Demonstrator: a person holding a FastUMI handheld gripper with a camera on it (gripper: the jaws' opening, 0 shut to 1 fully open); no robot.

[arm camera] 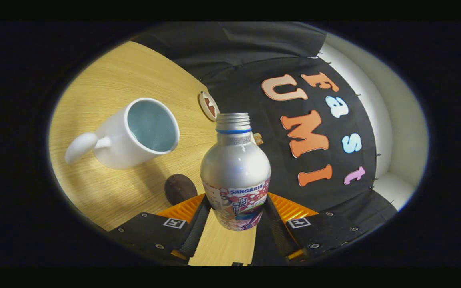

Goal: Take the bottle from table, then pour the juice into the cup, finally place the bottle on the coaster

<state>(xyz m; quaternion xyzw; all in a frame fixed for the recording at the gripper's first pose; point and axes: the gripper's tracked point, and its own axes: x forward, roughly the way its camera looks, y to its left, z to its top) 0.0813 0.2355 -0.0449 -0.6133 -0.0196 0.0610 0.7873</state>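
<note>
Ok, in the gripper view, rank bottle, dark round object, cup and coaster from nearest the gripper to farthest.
1. Bottle, held between the fingers of the gripper.
2. Dark round object, just ahead of the left finger.
3. Cup, beyond, to the left.
4. Coaster, farthest, at the table's far edge.

Dark oval object on wooden table; black cloth wall behind.
</note>
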